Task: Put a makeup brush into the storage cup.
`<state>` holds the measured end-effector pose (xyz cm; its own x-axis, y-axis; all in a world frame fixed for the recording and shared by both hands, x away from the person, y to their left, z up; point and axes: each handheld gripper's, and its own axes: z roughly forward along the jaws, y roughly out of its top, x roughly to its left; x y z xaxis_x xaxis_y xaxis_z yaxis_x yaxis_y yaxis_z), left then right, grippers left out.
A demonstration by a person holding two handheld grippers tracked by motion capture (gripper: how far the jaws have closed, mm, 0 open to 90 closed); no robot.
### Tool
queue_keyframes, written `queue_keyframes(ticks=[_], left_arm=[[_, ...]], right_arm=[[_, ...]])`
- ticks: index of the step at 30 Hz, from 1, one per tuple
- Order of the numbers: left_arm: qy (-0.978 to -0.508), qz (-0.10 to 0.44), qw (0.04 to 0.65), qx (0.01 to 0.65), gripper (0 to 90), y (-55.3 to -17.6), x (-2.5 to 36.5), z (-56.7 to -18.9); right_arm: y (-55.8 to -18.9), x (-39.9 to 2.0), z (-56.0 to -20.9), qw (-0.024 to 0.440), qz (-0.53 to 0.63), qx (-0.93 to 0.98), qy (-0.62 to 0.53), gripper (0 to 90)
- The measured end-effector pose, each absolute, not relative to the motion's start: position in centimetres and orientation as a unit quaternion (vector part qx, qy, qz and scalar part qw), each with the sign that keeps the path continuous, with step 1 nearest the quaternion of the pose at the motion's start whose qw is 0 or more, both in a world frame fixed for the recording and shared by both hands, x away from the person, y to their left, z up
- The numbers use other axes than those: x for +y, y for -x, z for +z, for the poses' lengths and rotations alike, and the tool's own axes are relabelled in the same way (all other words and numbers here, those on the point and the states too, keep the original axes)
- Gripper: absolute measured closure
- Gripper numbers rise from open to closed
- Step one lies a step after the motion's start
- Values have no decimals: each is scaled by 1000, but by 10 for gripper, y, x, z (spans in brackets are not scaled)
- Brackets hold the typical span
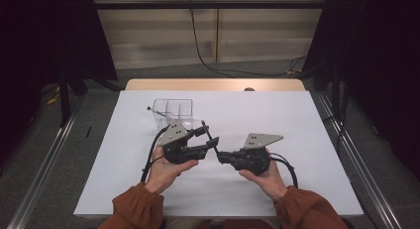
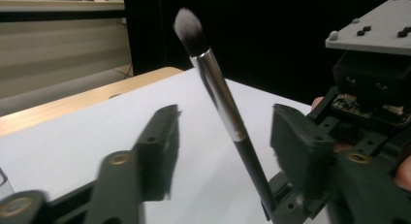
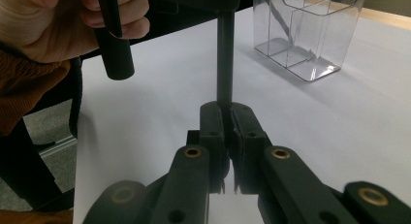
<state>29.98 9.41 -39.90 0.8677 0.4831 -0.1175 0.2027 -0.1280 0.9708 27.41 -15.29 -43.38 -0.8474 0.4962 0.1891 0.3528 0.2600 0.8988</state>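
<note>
Brush [image 2: 220, 95] between right gripper's [image 3: 227, 118] fingers [image 3: 212, 127]

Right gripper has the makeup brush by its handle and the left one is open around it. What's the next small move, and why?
Probably shut the left gripper on the makeup brush. Its jaws stand open on either side of the silver ferrule without touching it, while the right gripper is clamped on the handle's lower end. Gripping first should make a handover toward the clear organizer safer.
</note>
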Motion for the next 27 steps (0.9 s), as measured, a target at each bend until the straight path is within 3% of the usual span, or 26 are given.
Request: queue_keyframes(ticks=[12, 27], left_arm=[[-739, 95, 620, 246, 727, -302, 99, -398], [-736, 59, 625, 252, 791, -301, 99, -396]], right_arm=[[-274, -152, -436, 65, 540, 795, -267, 847], [-273, -149, -437, 61, 541, 795, -267, 845]])
